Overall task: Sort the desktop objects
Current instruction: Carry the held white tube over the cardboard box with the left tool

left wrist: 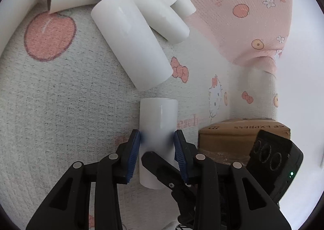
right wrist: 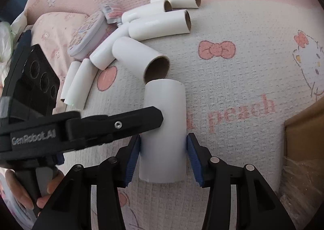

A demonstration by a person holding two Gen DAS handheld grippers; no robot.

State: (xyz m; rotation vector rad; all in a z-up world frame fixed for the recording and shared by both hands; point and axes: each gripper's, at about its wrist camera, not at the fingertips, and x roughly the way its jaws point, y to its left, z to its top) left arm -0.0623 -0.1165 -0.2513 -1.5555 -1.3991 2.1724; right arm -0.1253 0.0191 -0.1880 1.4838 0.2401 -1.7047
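- A brown cardboard box (left wrist: 243, 132) (right wrist: 303, 128) is seen just right of the near white cardboard tube (left wrist: 159, 120) (right wrist: 165, 108); its inside cannot be seen.
- A round cartoon-print tin (right wrist: 87, 33) lies tilted beyond that tube, to the left, against the pile. Contents not visible.
- The near tube lies flat on the pink-and-white cartoon-print cloth (left wrist: 60, 108) (right wrist: 243, 68), straddled by both tongs.
- Left gripper (left wrist: 158, 138) is pitched down. Its blue pads (left wrist: 134, 149) sit at both flanks of the tube; whether they press cannot be told.
- Right gripper (right wrist: 164, 149) is pitched down more steeply. Its jaws are apart: one pad (right wrist: 133, 155) is at the tube's flank, and a slim gap is seen at the other.
- Each gripper's black finger is laid across the tube in the other's view.
- A hand (right wrist: 50, 187) is wrapped round the left gripper's handle, left of the tube.
- A loose pile of white tubes (left wrist: 158, 11) (right wrist: 158, 25) lies beyond the near tube. The closest one (left wrist: 129, 45) (right wrist: 141, 58) shows its brown open end almost at the near tube's far end.
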